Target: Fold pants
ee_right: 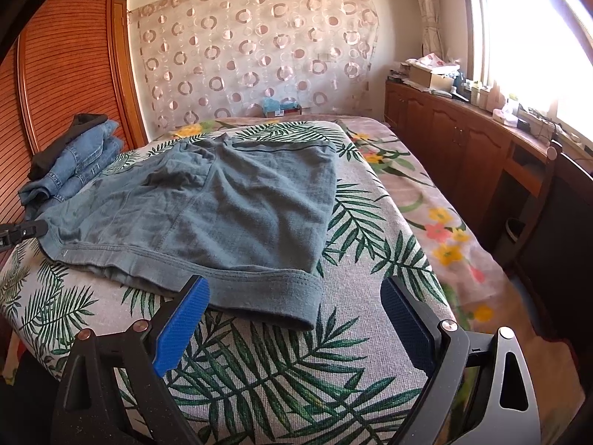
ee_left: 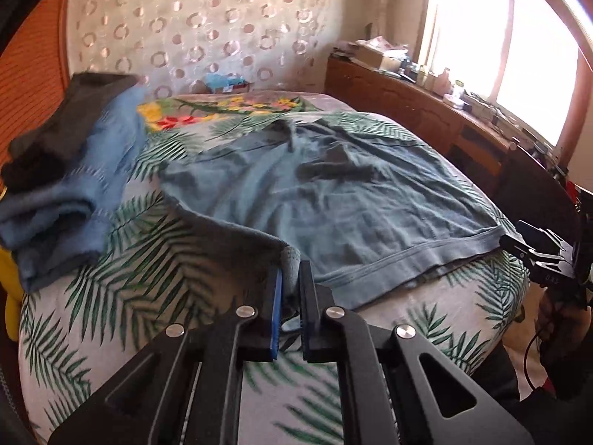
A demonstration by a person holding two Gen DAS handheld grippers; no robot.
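Observation:
Grey-blue pants (ee_left: 333, 200) lie spread and wrinkled on the palm-leaf bedspread (ee_left: 148, 278). My left gripper (ee_left: 291, 269) is shut on the pants' near left corner, and the cloth rises slightly from the bed between the blue pads. From the right wrist view the pants (ee_right: 222, 204) lie with the hem toward me. My right gripper (ee_right: 294, 283) stands open just in front of the near right hem corner, nothing between its fingers. The left gripper (ee_right: 33, 228) shows at that view's left edge against the pants' corner. The right gripper (ee_left: 519, 244) appears at the pants' right corner.
A stack of folded jeans with a dark garment on top (ee_right: 74, 163) sits at the bed's far left, by a slatted wooden wardrobe (ee_right: 66, 74). A cluttered wooden cabinet (ee_right: 463, 148) runs under the window on the right, with a dark chair back (ee_right: 563, 204) nearer.

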